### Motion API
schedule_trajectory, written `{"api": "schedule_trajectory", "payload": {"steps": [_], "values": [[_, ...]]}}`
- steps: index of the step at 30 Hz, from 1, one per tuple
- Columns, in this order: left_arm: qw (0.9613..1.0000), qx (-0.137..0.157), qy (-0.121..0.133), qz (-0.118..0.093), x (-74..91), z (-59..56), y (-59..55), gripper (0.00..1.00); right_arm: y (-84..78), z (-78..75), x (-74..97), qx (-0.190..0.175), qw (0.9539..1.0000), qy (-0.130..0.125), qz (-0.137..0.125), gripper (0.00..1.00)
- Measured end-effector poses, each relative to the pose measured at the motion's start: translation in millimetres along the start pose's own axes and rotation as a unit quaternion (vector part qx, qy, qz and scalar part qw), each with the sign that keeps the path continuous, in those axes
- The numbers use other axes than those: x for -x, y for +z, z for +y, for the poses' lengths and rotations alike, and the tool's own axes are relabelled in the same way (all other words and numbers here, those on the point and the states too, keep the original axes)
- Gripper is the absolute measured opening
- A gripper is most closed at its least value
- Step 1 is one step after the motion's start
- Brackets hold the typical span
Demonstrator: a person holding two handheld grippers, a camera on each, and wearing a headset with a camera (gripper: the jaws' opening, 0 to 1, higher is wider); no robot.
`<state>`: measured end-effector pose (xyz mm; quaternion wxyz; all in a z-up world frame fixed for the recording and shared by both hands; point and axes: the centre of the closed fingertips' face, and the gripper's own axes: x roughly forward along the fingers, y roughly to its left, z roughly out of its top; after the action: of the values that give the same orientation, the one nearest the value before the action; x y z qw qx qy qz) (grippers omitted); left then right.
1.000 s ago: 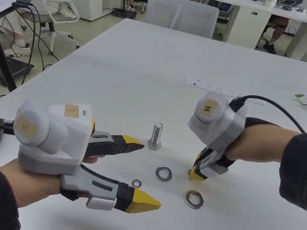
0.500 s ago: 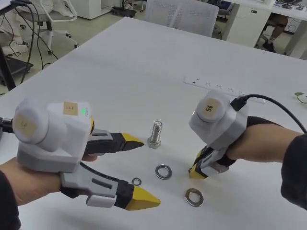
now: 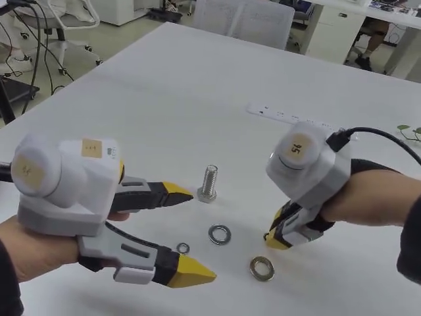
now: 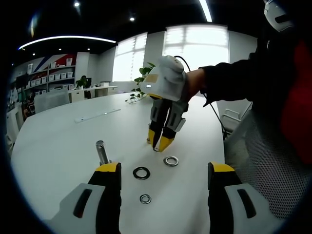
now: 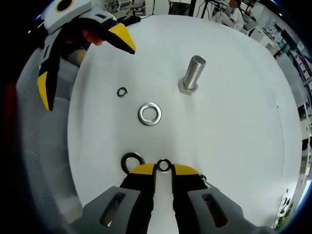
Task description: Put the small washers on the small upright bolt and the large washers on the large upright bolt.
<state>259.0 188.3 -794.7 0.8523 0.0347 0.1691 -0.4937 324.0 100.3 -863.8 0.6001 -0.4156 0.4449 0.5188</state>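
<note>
One small washer point(image 5: 164, 165) sits pinched in right hand-held gripper point(image 5: 164, 168); left hand-held gripper point(image 4: 165, 167) gapes empty.

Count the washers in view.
4: a middle large washer, a near large washer, a loose small washer, a gripped small washer in the right gripper. Others may be hidden.

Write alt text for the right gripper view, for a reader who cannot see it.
The right gripper, pointing down at a white table, has its fingers closed on a small ring, a dark washer beside them. Beyond lie a large washer, a small washer and an upright bolt, with the open left gripper at upper left.
</note>
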Motion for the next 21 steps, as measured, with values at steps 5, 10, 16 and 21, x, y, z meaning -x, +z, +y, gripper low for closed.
{"api": "schedule_trajectory", "payload": {"steps": [5,10,16,21], "values": [[1.0,0.0,0.001,-0.001,0.2,0.5,0.4,0.72,-8.8,3.1,6.4,-0.008,1.0,-0.001,-0.002,0.14],[1.0,0.0,0.002,-0.001,0.2,0.3,0.1,0.72,-18.6,5.0,11.4,-0.018,0.9998,-0.004,-0.003,0.14],[1.0,0.0,0.001,0.001,0.3,0.0,-0.9,0.72,-27.6,5.1,17.5,-0.031,0.9995,-0.007,-0.006,0.14],[1.0,0.0,0.0,0.003,-0.2,-0.4,-1.7,0.72,-35.7,2.6,23.8,-0.038,0.9992,-0.011,-0.004,0.14]]}}
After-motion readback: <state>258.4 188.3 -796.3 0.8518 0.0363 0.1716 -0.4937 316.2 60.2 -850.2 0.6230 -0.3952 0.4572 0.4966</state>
